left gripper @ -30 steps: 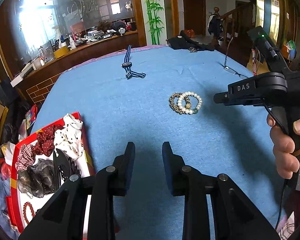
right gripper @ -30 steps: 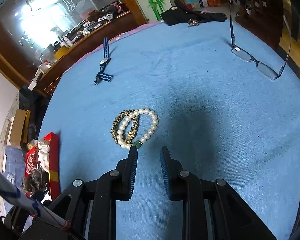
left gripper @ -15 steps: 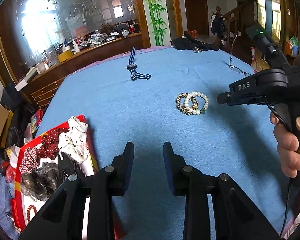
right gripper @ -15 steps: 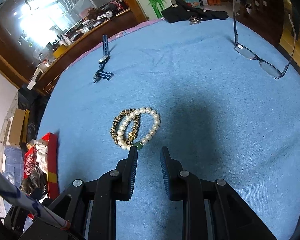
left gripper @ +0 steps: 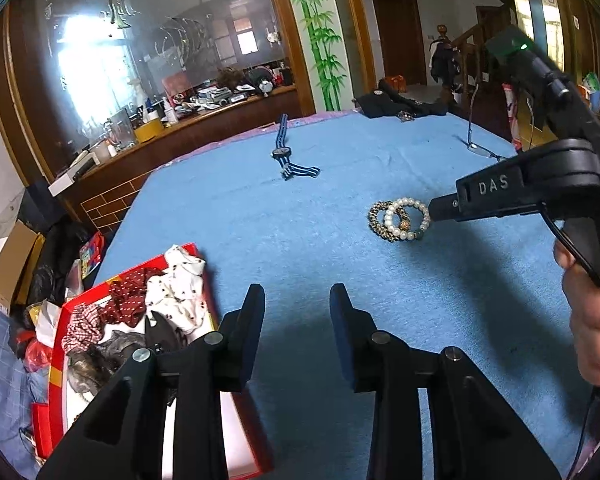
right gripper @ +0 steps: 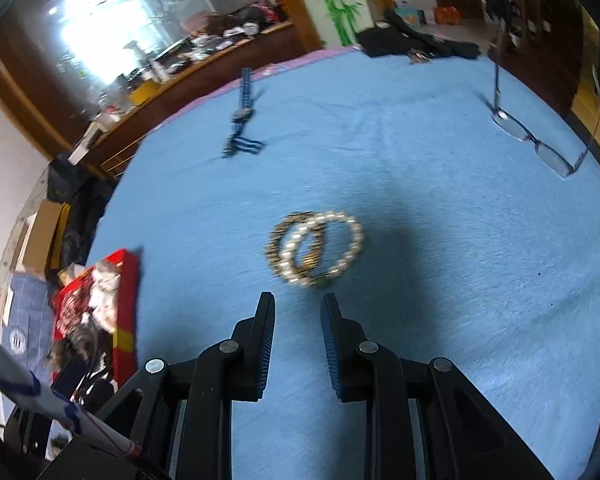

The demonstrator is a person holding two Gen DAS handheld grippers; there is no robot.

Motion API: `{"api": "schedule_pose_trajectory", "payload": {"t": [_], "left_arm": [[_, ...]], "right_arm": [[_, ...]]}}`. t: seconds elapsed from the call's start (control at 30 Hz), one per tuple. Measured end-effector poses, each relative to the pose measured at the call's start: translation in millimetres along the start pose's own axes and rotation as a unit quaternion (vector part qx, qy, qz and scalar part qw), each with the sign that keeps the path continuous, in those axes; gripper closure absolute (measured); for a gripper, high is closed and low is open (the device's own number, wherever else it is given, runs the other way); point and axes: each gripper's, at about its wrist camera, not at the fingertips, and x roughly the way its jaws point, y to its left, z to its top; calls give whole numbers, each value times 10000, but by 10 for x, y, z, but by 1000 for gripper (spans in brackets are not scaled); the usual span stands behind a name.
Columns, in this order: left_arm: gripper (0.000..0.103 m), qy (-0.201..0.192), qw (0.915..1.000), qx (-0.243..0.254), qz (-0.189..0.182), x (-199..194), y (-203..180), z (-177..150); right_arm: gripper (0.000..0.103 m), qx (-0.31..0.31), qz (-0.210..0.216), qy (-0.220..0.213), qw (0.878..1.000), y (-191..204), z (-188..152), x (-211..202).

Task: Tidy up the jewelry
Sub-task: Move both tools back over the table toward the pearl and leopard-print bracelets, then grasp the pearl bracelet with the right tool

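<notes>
A white pearl bracelet [right gripper: 346,232] and a dark gold beaded bracelet [right gripper: 278,236] lie overlapped on the blue tablecloth [right gripper: 420,280]; they also show in the left wrist view [left gripper: 400,220]. My right gripper [right gripper: 298,304] is open and empty, just short of the bracelets; its body shows in the left wrist view [left gripper: 520,192]. My left gripper [left gripper: 296,296] is open and empty over bare cloth, beside a red box [left gripper: 58,360] of hair ties and scrunchies.
A blue striped watch [left gripper: 286,156] lies farther back on the cloth. Eyeglasses [right gripper: 540,148] lie at the right. A black garment [left gripper: 396,102] lies at the far edge. The red box also shows in the right wrist view [right gripper: 126,304]. Clutter lies beyond the left edge.
My right gripper has moved closer to the bracelets, and its view is now blurred by motion. My left gripper has drifted slightly; both stay open.
</notes>
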Motion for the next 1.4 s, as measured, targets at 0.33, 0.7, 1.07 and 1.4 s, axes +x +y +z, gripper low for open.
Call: {"api": "schedule_pose_trajectory", "payload": {"t": [0.33,0.7,1.07,1.4], "left_arm": [[67,-202,9993,-228,207,-241,208,-92],[64,230,9967,-618,-477,17,313,67],[64,1233,9738,-1230,-1460,950,255,565],[64,1654,9661,-1209,-1572,1479,7,806]], "right_arm": [[78,-538,251,-7,9982,480,-310,-179],[78,29,-391,100,9992,-29,38,114],[78,441,-561,407,9966,-468,412,616],[80,249,-866,368,9953,-556,490,794]]}}
